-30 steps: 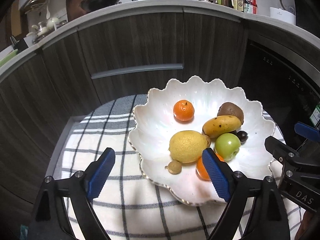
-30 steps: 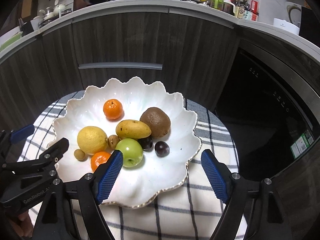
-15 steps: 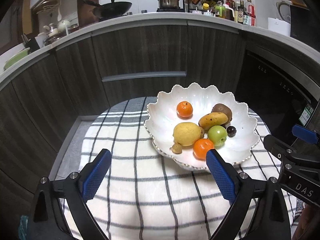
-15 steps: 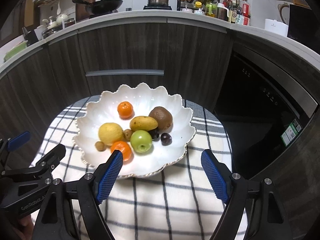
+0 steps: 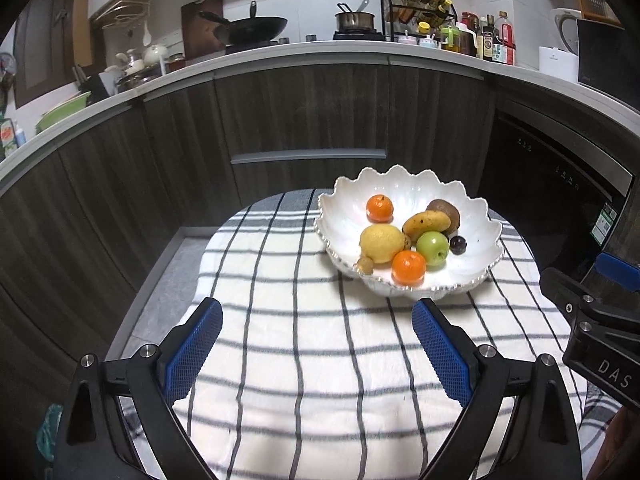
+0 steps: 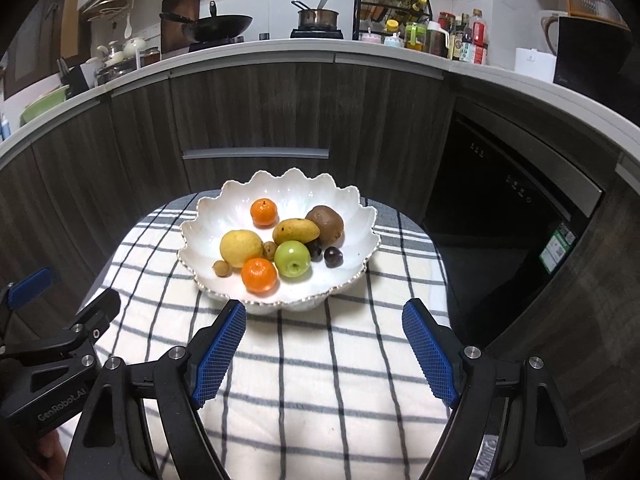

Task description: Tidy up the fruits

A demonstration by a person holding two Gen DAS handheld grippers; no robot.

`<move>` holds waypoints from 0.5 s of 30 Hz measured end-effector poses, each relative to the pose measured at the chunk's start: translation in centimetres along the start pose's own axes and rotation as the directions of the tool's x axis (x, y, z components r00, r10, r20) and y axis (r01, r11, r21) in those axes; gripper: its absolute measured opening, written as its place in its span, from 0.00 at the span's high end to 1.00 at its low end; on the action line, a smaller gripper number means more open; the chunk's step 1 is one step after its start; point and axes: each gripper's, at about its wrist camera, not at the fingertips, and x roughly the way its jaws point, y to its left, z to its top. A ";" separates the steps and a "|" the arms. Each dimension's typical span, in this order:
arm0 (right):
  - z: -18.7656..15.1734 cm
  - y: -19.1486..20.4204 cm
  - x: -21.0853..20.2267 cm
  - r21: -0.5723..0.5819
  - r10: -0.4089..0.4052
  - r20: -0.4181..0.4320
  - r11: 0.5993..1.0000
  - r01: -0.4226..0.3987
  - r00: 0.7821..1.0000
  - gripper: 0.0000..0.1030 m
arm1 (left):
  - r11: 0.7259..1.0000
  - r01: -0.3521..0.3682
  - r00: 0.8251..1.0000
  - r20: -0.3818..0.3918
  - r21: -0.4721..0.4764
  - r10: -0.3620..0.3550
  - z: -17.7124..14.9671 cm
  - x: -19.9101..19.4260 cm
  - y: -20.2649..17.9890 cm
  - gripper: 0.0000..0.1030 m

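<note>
A white scalloped bowl [image 5: 476,268] [image 6: 352,208] stands on a checked cloth. In it lie a lemon [image 5: 381,243] [image 6: 241,247], two tangerines [image 5: 379,207] [image 5: 408,267], a green apple [image 5: 432,248] [image 6: 293,258], a mango [image 5: 425,224] [image 6: 295,230], a kiwi [image 6: 325,220], dark plums [image 6: 333,256] and small brown fruits [image 6: 222,268]. My left gripper [image 5: 318,350] is open and empty, short of the bowl and to its left. My right gripper [image 6: 324,348] is open and empty, just in front of the bowl.
The checked cloth [image 5: 304,344] covers a small table. Dark cabinet fronts [image 6: 256,120] and a built-in appliance [image 6: 512,216] stand behind. The counter above holds a wok [image 6: 216,24], a pot and bottles. Floor shows at the table's left [image 5: 160,280].
Both grippers have pulled back and up from the bowl, which now looks smaller and farther. Both stay open and empty. The fruits have not moved.
</note>
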 end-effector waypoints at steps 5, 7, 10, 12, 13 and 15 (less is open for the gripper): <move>-1.5 0.4 -1.5 -0.009 0.010 0.000 1.000 -0.010 1.000 0.21 | 1.000 -0.017 1.000 0.000 -0.018 0.017 -1.7 -1.5 0.4 0.06; -2.2 0.4 -2.1 -0.006 0.009 0.001 1.000 -0.009 1.000 0.21 | 0.999 -0.031 0.999 0.015 -0.023 0.032 -2.3 -2.4 0.6 0.06; -3.1 0.3 -2.7 0.003 0.009 -0.001 1.000 -0.009 1.000 0.21 | 0.999 -0.043 0.999 0.030 -0.031 0.044 -3.1 -3.4 0.6 0.05; -3.8 0.2 -3.4 0.012 0.006 0.008 1.000 -0.006 1.000 0.21 | 0.999 -0.040 0.999 0.027 -0.032 0.040 -3.5 -3.8 0.5 0.04; -4.0 0.1 -3.6 0.014 0.006 0.010 1.000 -0.006 1.000 0.21 | 0.999 -0.039 0.999 0.027 -0.031 0.039 -3.7 -4.0 0.4 0.04; -4.4 0.0 -4.1 0.021 0.008 0.016 1.000 -0.008 1.000 0.21 | 0.999 -0.040 0.999 0.028 -0.026 0.040 -4.1 -4.2 0.4 0.04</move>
